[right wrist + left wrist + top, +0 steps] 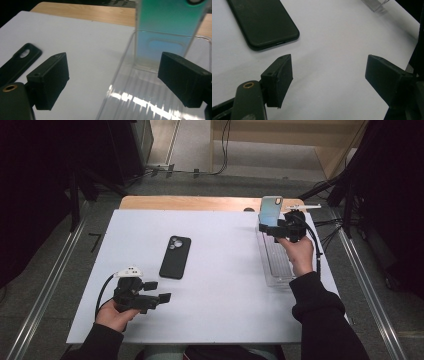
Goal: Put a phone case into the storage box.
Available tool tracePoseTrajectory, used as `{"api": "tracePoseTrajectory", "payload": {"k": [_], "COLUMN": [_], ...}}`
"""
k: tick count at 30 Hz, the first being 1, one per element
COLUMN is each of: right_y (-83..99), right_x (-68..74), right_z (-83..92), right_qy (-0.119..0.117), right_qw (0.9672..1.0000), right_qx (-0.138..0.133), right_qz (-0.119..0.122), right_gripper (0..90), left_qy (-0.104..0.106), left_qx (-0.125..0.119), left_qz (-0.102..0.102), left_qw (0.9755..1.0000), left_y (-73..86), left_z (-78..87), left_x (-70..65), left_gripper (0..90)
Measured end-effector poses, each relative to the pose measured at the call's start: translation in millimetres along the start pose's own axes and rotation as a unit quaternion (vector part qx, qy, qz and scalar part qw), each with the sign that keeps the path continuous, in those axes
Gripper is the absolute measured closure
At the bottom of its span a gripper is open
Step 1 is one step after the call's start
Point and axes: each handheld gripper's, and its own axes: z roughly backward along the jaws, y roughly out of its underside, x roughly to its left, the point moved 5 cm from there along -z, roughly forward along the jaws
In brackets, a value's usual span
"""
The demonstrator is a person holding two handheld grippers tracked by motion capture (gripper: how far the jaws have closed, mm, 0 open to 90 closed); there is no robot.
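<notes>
We are working at the far right, where the blue phone case (pixel 271 210) is standing in the clear tray (pixel 276 270). The right gripper (pixel 280 231) is spread and empty just beside it; the left gripper (pixel 156 296) is spread near the black case (pixel 175 256). We should leave the blue case upright.

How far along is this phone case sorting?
One teal case already stands upright in the clear rack. The right gripper hovers by it with jaws open and nothing between them. The black case lies on the white sheet, untouched, near the open left gripper; it probably goes next.
</notes>
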Motion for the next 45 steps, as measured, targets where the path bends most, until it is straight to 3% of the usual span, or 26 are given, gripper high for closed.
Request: {"api": "tracePoseTrajectory", "payload": {"k": [5,10,14,17,26,29,36,39,45], "right_y": [6.1,13.9,23.3,28.8,47.2,55.2,74.8,81.8,97.0], "right_x": [17.3,32.8,44.7,51.7,71.4,76.7,85.7,86.8,92.3], "right_z": [7.3,12.8,17.2,22.3,40.0,44.4,51.3,54.4,60.5], "right_qy": [-0.031,-0.056,-0.056,-0.068,-0.114,-0.127,-0.147,-0.153,-0.17], "right_qw": [0.9994,0.998,0.9966,0.9955,0.9898,0.9878,0.9827,0.9813,0.975], "right_qx": [0.003,0.012,0.028,0.03,0.037,0.04,0.053,0.056,0.072], "right_qz": [0.015,0.027,0.054,0.059,0.076,0.082,0.098,0.102,0.123], "right_gripper": [8.4,8.6,8.7,8.8,9.0,13.2,13.3,18.0,19.8], "left_qy": [0.008,0.004,0.006,0.009,0.011,0.011,0.012,0.01,0.009], "left_qx": [-0.005,0.002,0.004,0.005,0.005,0.006,0.008,0.006,0.008], "left_qz": [0.02,0.017,0.015,0.015,0.014,0.013,0.011,0.009,0.004], "left_qw": [0.9998,0.9999,0.9999,0.9998,0.9998,0.9998,0.9998,0.9999,0.9999], "left_y": [-4.3,-6.8,-9.3,-10.4,-12.2,-13.1,-13.9,-14.9,-14.8], "left_z": [-1.1,-3.0,-4.5,-5.6,-6.7,-7.9,-8.5,-9.1,-10.4], "left_x": [2.3,4.2,4.4,5.0,5.5,5.6,6.4,5.4,3.7], "left_gripper": [23.1,23.1,23.0,23.0,23.0,23.0,23.0,23.0,23.0]}}
